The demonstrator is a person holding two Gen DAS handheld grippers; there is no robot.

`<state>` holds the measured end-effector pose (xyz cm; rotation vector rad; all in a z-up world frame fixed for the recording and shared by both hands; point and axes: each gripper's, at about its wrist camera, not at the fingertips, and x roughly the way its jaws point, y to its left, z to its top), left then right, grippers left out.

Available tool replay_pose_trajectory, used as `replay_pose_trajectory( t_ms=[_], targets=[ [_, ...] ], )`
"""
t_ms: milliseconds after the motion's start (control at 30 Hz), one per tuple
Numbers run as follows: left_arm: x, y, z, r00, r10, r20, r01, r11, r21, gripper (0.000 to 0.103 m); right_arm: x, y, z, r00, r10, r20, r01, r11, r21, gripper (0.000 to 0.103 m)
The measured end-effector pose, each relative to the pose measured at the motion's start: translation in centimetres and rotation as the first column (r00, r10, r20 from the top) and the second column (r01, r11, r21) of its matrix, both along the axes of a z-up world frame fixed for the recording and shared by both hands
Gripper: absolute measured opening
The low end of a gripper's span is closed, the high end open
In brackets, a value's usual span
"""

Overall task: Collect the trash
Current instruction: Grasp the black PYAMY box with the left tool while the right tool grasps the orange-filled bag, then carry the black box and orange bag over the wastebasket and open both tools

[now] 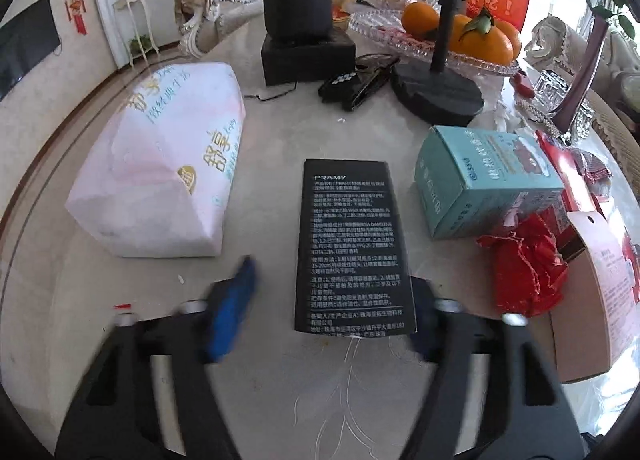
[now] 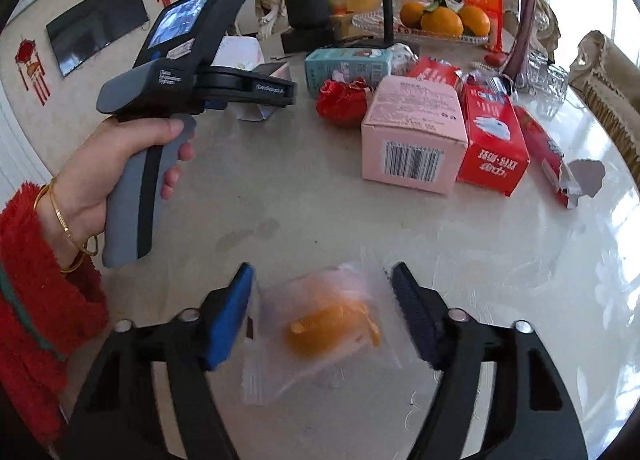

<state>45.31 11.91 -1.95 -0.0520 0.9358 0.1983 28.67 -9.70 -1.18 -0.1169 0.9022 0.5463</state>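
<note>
A flat black box (image 1: 352,244) with white print lies on the pale marble table (image 1: 280,380), lengthwise between the fingers of my left gripper (image 1: 332,272). The right pad sits at the box's right edge. The blurred left pad (image 1: 236,308) stands a gap away from it, so the jaws are open. In the right wrist view, a clear wrapper (image 2: 320,324) with something orange inside lies flat on the table. My right gripper (image 2: 323,268) straddles it, open, with a pad at each edge of the film.
A pink-white tissue pack (image 1: 160,168) lies left of the black box. A teal box (image 1: 480,180), crumpled red wrapper (image 1: 524,260), pink box (image 2: 412,136) and red boxes (image 2: 492,148) crowd the right. A lamp base (image 1: 436,88) and fruit dish (image 1: 460,40) stand behind. A person's hand (image 2: 120,164) grips the left tool.
</note>
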Motion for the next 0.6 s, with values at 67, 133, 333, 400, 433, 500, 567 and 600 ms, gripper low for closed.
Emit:
replay_pose_trajectory(
  t_ms=[67,133,333,400,433,500,567,600],
  targets=[
    [-0.1,-0.1,0.1,1.000,-0.010,-0.005,0.010,1.000,0.000,0.040,-0.2,0.2,-0.1,1.000,0.004,0.009,-0.004,1.000,-0.015,0.055],
    [-0.3,0.1,0.2,1.000,-0.008,0.000,0.008,1.000,-0.017,0.040,-0.4,0.3,-0.1,1.000,0.006,0.011,-0.005,1.000,-0.016,0.047],
    [-1.9,0.5,1.1,0.999,-0.014,0.029,0.016,0.998,-0.053,0.040,-1.0,0.1,0.1,1.000,-0.005,0.015,0.006,1.000,-0.009,0.037],
    [-3.1,0.5,2.3,0.998,-0.013,0.053,0.016,0.997,-0.069,0.040,-1.4,0.0,0.3,1.000,-0.002,0.012,0.002,1.000,0.002,0.037],
    [-3.8,0.5,2.9,0.998,-0.017,0.065,0.022,0.997,-0.075,0.040,-1.6,-0.1,0.5,1.000,-0.005,0.014,0.005,1.000,0.012,0.036],
    [-6.0,0.1,4.5,0.995,-0.030,0.095,0.037,0.997,-0.071,0.040,-2.3,-0.5,1.2,1.000,-0.011,0.024,0.010,0.999,0.037,0.036],
    [-8.4,-0.2,6.2,0.990,-0.042,0.131,0.050,0.997,-0.059,0.040,-3.2,-0.9,2.0,1.000,-0.007,0.030,0.005,0.998,0.055,0.036],
    [-10.4,-0.4,7.3,0.986,-0.051,0.157,0.062,0.996,-0.068,0.040,-3.7,-1.1,2.4,0.999,-0.009,0.041,0.006,0.998,0.056,0.036]
  ],
)
